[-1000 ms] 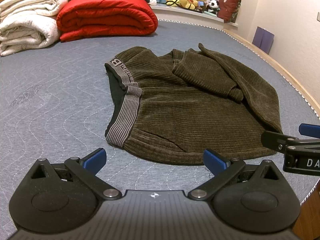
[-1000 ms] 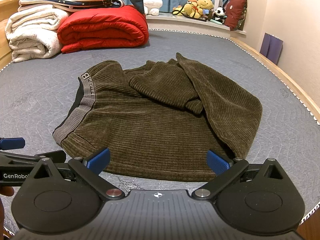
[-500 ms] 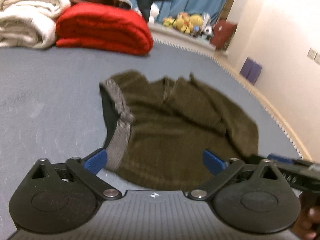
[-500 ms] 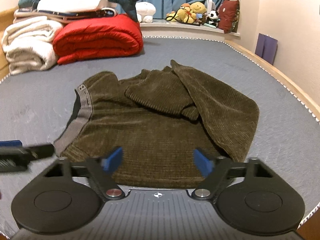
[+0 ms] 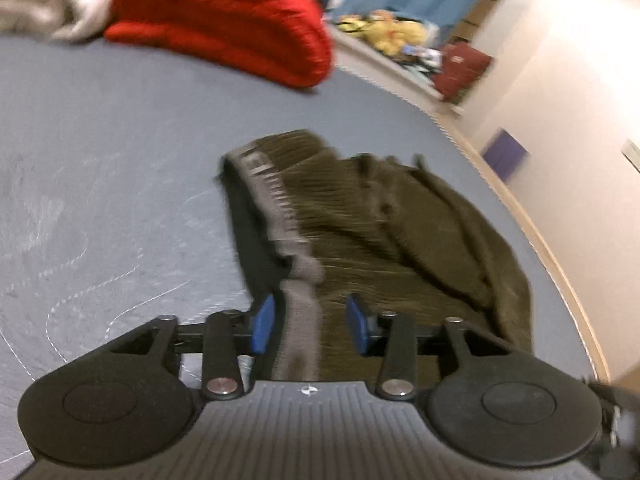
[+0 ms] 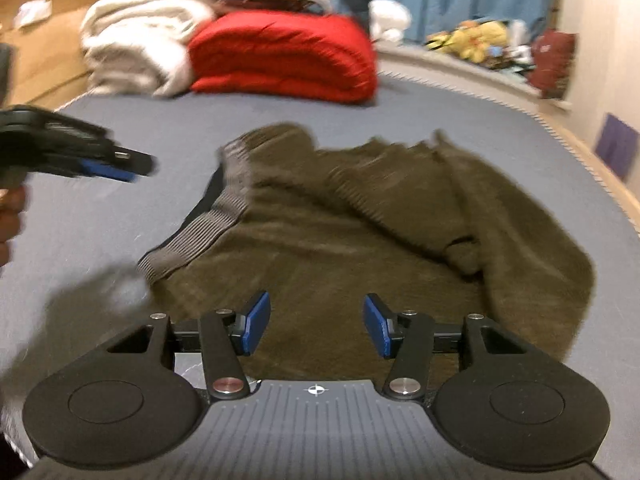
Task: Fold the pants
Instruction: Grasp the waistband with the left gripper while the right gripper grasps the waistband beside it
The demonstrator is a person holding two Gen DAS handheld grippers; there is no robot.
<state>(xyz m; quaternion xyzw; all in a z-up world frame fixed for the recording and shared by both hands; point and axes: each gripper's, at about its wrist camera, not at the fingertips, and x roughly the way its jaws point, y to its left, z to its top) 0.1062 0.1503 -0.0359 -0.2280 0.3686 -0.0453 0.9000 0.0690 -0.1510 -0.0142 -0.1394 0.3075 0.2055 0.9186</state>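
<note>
Dark olive corduroy pants (image 6: pixel 360 248) lie crumpled on the grey-blue mattress (image 6: pixel 100 240), with the legs folded over to the right. The grey ribbed waistband (image 5: pixel 298 312) is at their left end. My left gripper (image 5: pixel 310 325) hovers low over the near end of the waistband. Its jaws are closing, with the band between the blue pads (image 5: pixel 262 324) and gaps on both sides. My right gripper (image 6: pixel 317 329) is over the near edge of the pants, its jaws also closing around the corduroy without pressing it. In the right wrist view the left gripper (image 6: pixel 116 166) shows at the left, held by a hand.
A red folded duvet (image 6: pixel 280 60) and white blankets (image 6: pixel 136 48) are stacked at the far end of the mattress. Plush toys (image 6: pixel 476 40) line the far ledge. The wooden bed edge (image 5: pixel 560 272) and a wall run along the right.
My left gripper swung left to the waistband end and its jaws narrowed around it. The right gripper edged in over the near edge of the pants, and its jaws narrowed too.
</note>
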